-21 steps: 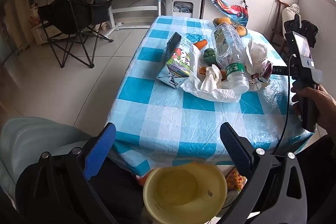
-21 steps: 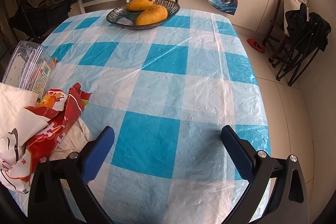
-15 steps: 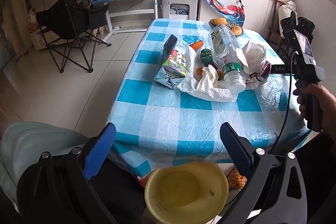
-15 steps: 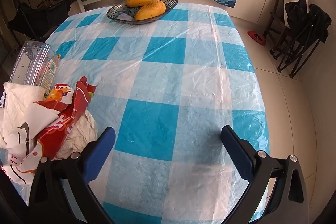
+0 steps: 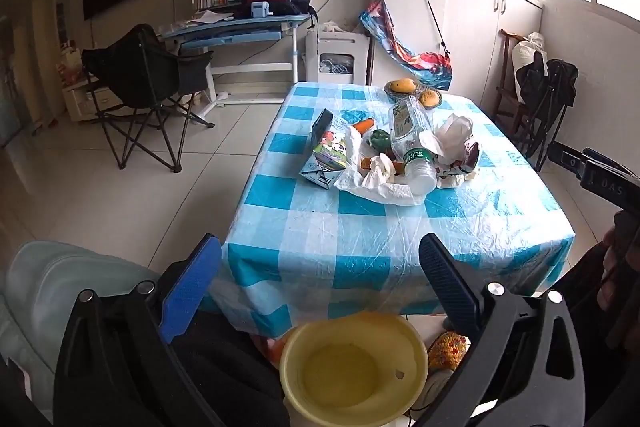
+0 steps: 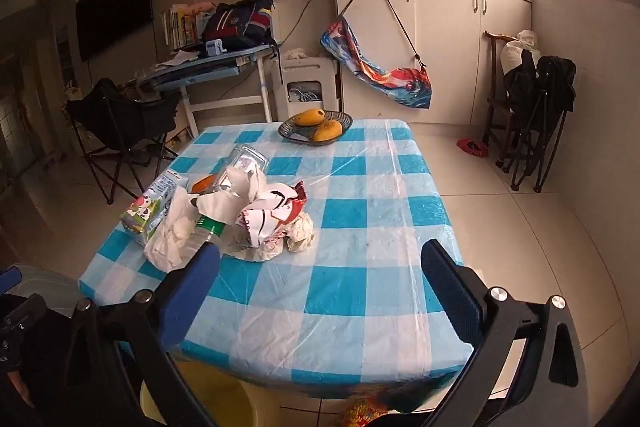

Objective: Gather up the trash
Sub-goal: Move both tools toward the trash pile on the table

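Note:
A heap of trash lies on the blue-and-white checked table (image 5: 360,227): a milk carton (image 5: 326,157), a clear plastic bottle (image 5: 412,143) with a green neck, crumpled tissues (image 5: 378,169), a red-and-white wrapper (image 6: 276,213) and a white plastic bag (image 5: 384,191). A yellow bin (image 5: 352,367) stands on the floor below the table's near edge. My left gripper (image 5: 320,279) is open and empty, held above the bin. My right gripper (image 6: 320,283) is open and empty, back from the table's near edge, right of the heap.
A dark bowl with two mangoes (image 6: 316,127) sits at the table's far end. A black folding chair (image 5: 140,83) and a blue desk (image 5: 236,27) stand to the left. Folded chairs (image 6: 536,99) lean by the right wall. White cabinets (image 6: 440,39) line the back.
Both grippers have pulled back and up from the table, so the whole table shows in both views. Both stay open and empty. The trash heap has not moved.

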Action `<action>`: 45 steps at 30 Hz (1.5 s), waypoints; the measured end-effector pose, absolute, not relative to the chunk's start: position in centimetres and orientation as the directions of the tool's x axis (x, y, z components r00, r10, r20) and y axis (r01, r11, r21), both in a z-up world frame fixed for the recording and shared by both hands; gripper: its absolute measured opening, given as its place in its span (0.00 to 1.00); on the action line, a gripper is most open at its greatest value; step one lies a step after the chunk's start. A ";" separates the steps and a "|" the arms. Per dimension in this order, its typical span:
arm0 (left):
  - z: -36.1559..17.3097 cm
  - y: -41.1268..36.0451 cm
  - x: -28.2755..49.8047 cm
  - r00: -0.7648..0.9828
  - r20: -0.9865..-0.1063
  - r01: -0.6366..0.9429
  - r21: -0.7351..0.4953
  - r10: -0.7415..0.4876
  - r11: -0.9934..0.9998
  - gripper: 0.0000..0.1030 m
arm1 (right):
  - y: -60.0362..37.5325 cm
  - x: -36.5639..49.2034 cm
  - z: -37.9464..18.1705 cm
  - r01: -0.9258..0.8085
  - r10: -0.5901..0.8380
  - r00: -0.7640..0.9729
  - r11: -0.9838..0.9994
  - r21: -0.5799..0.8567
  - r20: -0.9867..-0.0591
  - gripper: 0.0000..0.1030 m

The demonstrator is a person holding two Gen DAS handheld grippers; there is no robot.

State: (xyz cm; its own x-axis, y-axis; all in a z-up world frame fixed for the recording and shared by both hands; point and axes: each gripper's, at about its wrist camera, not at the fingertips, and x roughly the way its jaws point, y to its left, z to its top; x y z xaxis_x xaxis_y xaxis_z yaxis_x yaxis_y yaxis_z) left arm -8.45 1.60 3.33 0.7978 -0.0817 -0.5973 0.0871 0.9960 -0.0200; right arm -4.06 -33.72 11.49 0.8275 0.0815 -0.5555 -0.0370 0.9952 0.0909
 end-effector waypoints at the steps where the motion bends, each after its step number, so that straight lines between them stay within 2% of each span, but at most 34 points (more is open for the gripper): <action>1: 3.7 1.8 -9.1 0.807 -0.583 0.090 -0.035 -0.094 0.995 0.93 | -33.1 -5.6 12.0 -0.064 0.092 0.844 0.995 0.071 -0.529 0.94; 5: 4.6 2.9 -11.6 0.839 -0.540 0.064 -0.029 -0.070 0.998 0.93 | -31.7 -9.3 12.5 -0.128 0.134 0.860 0.991 0.046 -0.492 0.94; 8: 5.0 3.4 -12.7 0.831 -0.555 0.060 0.010 -0.044 0.998 0.93 | -30.9 -11.7 11.6 -0.128 0.161 0.859 0.987 0.100 -0.486 0.94; 10: 5.1 4.0 -13.4 0.833 -0.550 0.058 -0.015 -0.057 0.998 0.93 | -30.3 -12.4 10.8 -0.131 0.177 0.854 0.983 0.127 -0.489 0.94; 15: 5.1 4.0 -13.9 0.855 -0.515 0.050 -0.033 -0.060 0.998 0.93 | -27.1 -13.6 9.7 -0.168 0.150 0.874 0.986 0.001 -0.463 0.94; 36: 4.4 2.8 -12.6 0.847 -0.529 0.050 -0.030 -0.058 0.998 0.93 | -26.0 -14.5 10.0 -0.194 0.149 0.860 0.980 -0.043 -0.488 0.94; 45: 4.9 3.7 -11.5 0.838 -0.544 0.010 -0.058 -0.040 0.998 0.93 | -27.0 -11.5 11.0 -0.206 0.199 0.854 0.978 0.039 -0.481 0.94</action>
State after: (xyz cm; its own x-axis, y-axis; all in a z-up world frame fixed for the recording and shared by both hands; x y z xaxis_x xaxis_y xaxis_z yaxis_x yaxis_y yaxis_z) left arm -11.47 3.72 4.87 0.8384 -0.0403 -0.5436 0.0101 0.9982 -0.0584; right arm -11.54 -26.98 11.03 0.8537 0.1991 -0.4812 -0.2060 0.9778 0.0390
